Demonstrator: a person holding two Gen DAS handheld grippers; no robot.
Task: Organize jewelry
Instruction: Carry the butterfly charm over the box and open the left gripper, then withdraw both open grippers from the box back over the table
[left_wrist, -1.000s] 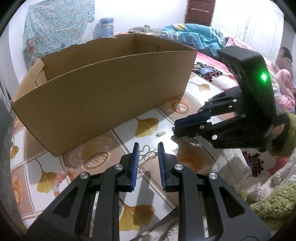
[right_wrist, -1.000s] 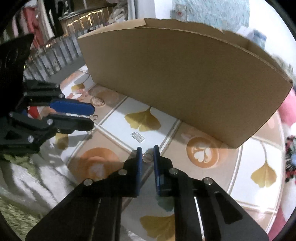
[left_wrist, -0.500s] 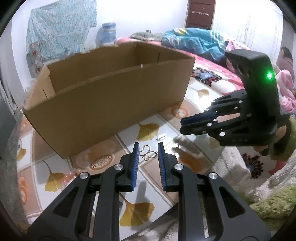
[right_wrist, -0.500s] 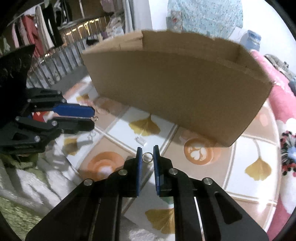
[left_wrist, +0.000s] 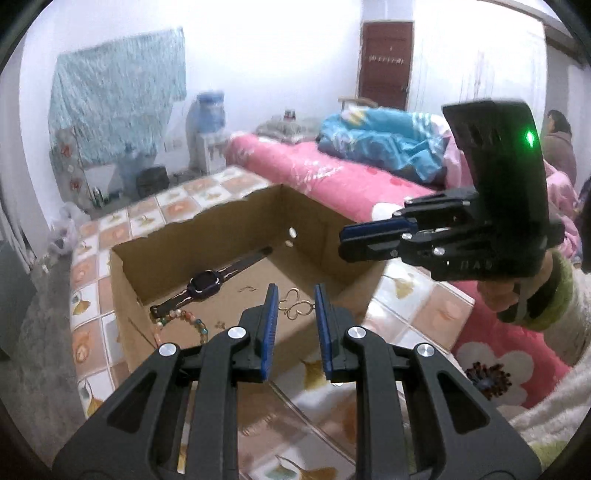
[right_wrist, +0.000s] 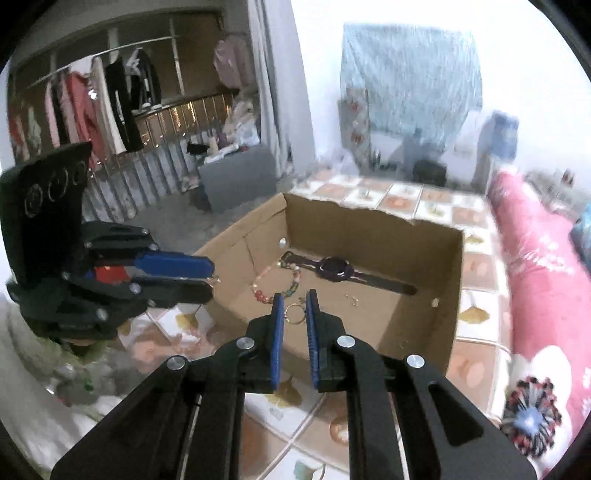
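Brown corrugated cardboard box (left_wrist: 325, 236), open-topped, stands on a tiled surface printed with ginkgo leaves (left_wrist: 417, 295) and already contains a dark wristwatch with a long strap (left_wrist: 205, 282), a bracelet of mixed coloured beads (left_wrist: 184, 319) and a few tiny gold pieces (right_wrist: 352, 299), possibly earrings. Left gripper (left_wrist: 293, 308), black with blue pads, is closed on a thin gold wire ornament shaped like a butterfly (left_wrist: 295, 306), poised over the near rim of the box. Right gripper (right_wrist: 295, 314) is clamped on a small gold ring (right_wrist: 293, 314), likewise held above the box interior. Progress: several items are stowed; the two held pieces are not yet released, so the drop into the box remains, and whether more jewelry lies outside cannot be told. Left wrist view alone shows the butterfly ornament face-on, the right gripper from the side, and the pink floral bed (left_wrist: 332, 173) with a person seated at its far edge. Right wrist view alone shows the ring, the left gripper in profile, and a rail of hanging clothes (right_wrist: 96, 99).
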